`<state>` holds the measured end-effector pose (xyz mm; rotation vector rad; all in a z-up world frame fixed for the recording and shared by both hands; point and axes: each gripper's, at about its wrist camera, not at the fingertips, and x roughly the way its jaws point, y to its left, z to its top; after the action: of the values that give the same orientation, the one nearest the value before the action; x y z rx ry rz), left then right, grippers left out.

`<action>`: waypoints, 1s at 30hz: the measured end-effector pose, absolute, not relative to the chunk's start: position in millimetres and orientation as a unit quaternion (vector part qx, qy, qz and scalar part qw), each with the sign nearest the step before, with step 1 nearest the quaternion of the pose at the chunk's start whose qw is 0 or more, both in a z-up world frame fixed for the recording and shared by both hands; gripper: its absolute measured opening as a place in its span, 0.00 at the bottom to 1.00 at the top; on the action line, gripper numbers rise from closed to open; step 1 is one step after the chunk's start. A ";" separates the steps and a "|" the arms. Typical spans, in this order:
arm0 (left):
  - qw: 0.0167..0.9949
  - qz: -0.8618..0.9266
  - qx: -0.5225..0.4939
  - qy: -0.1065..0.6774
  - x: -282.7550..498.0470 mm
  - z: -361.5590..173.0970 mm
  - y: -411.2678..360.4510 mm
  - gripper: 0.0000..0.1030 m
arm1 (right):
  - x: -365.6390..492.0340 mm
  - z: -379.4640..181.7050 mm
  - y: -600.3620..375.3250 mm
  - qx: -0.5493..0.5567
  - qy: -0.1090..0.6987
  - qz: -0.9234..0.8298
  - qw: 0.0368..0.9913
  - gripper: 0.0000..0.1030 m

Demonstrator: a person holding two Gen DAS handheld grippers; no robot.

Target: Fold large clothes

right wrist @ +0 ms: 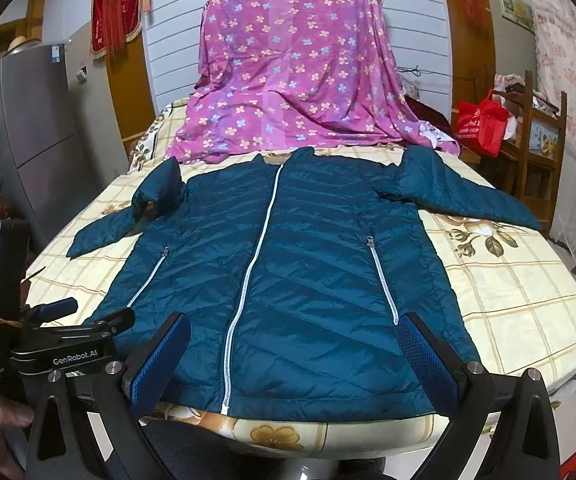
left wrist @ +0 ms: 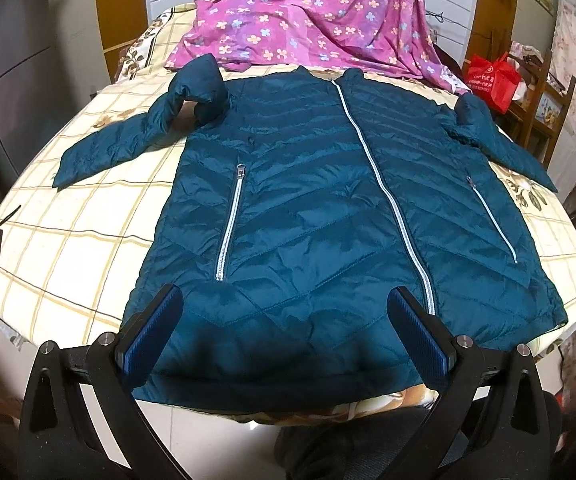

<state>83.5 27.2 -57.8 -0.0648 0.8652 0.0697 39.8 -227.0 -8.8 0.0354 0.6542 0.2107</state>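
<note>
Left wrist view: teal jacket [left wrist: 311,208] flat on the bed [left wrist: 68,240].
Left hand-held gripper [left wrist: 284,320] and right hand-held gripper [right wrist: 291,344], both wide open and empty, hover at its 6 o'clock hem.

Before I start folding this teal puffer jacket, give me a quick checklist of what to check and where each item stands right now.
1. Quilted teal puffer jacket lies flat, front up, on the cream checked bedsheet: ok.
2. Silver centre zipper closed along its visible length: ok.
3. Both sleeves spread flat: not ok; the left sleeve is bunched and kinked at the shoulder.
4. Left gripper jaws open, holding nothing: ok.
5. Right gripper jaws open, holding nothing: ok.
6. Space beyond the collar: not ok; the purple floral cloth drapes down right beside it.
</note>
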 end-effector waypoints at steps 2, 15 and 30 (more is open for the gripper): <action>0.907 0.034 -0.031 0.419 83.5 -58.2 27.2 1.00 | 40.5 -8.7 -225.5 0.014 0.321 0.101 0.941 1.00; 0.907 0.033 -0.028 0.418 83.8 -59.0 24.8 1.00 | 39.1 -8.5 -226.9 0.011 0.325 0.103 0.940 1.00; 0.907 0.034 -0.027 0.419 82.0 -59.2 22.9 1.00 | 38.0 -6.9 -221.9 -0.013 0.320 0.089 0.943 1.00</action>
<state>82.0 22.9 -59.2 -0.0557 0.8660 0.0711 38.0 -221.9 -6.9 -0.0257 0.6528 0.1809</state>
